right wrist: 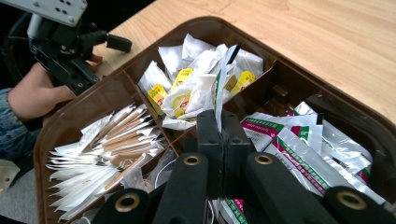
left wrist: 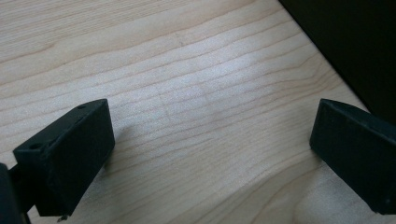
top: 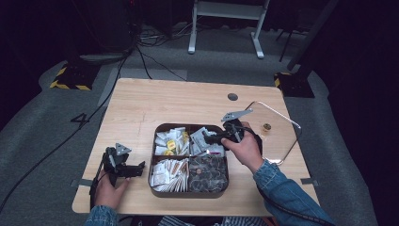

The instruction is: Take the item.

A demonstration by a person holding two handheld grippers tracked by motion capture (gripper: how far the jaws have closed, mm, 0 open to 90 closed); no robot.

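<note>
Plainly the packet (right wrist: 223, 79) pinched edge-on in my right claw (right wrist: 220, 122) is feather-light, thin and floppy, so I judge a hold near its lower edge, well inside the seal, keeps it from slipping or tearing. It hangs just above the tray (right wrist: 70, 121), over the packet compartments. My left claw (left wrist: 210, 154) rests released over the bench (left wrist: 187, 70).

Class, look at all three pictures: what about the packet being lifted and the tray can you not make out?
- Packet: seen edge-on in the right gripper view, its print unreadable; tiny in the high view.
- Tray: near corner hidden by the right gripper, shut on the packet.
- Small item on the clear lid: too small to identify.
</note>
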